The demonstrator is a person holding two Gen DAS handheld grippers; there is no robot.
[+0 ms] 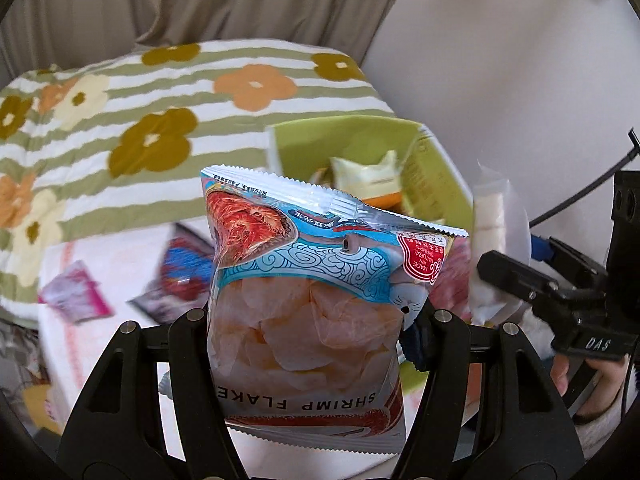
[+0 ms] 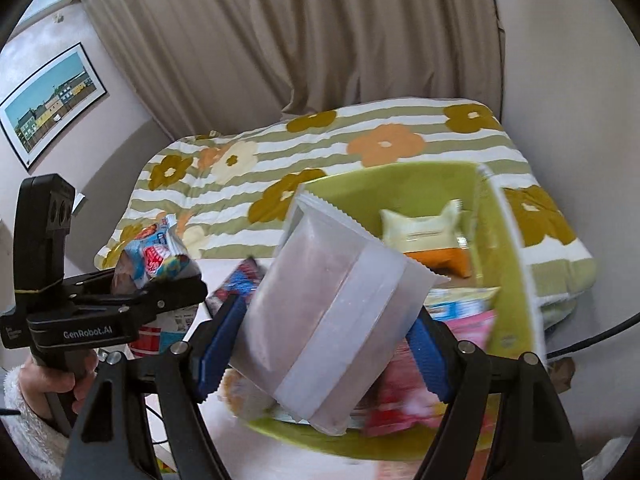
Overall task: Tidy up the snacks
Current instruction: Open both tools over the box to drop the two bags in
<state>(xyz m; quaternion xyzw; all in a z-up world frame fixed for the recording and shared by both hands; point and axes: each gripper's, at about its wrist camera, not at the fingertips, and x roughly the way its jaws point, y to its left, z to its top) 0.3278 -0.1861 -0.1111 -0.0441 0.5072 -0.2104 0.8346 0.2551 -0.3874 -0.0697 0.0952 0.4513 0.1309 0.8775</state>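
Note:
My left gripper [image 1: 308, 332] is shut on a shrimp flakes bag [image 1: 304, 300], blue and white, held upright. The green bin [image 1: 436, 176] stands beyond it, with a pale yellow snack pack [image 1: 368, 176] inside. My right gripper [image 2: 320, 336] is shut on a frosted white pouch [image 2: 332, 300], held over the green bin [image 2: 508, 248]. The bin also holds the yellow pack [image 2: 420, 232], pink packs [image 2: 404, 396] and a blue-striped pack [image 2: 456, 304]. The left gripper [image 2: 172, 280] with its bag shows at the left of the right wrist view; the right gripper [image 1: 504, 276] shows at the right of the left wrist view.
A pink pack [image 1: 76, 296] and a blue-red pack [image 1: 180, 276] lie on the white table [image 1: 120, 264]. A flowered striped quilt [image 2: 360, 148] covers the bed behind. Curtains and a wall picture [image 2: 48, 100] are at the back.

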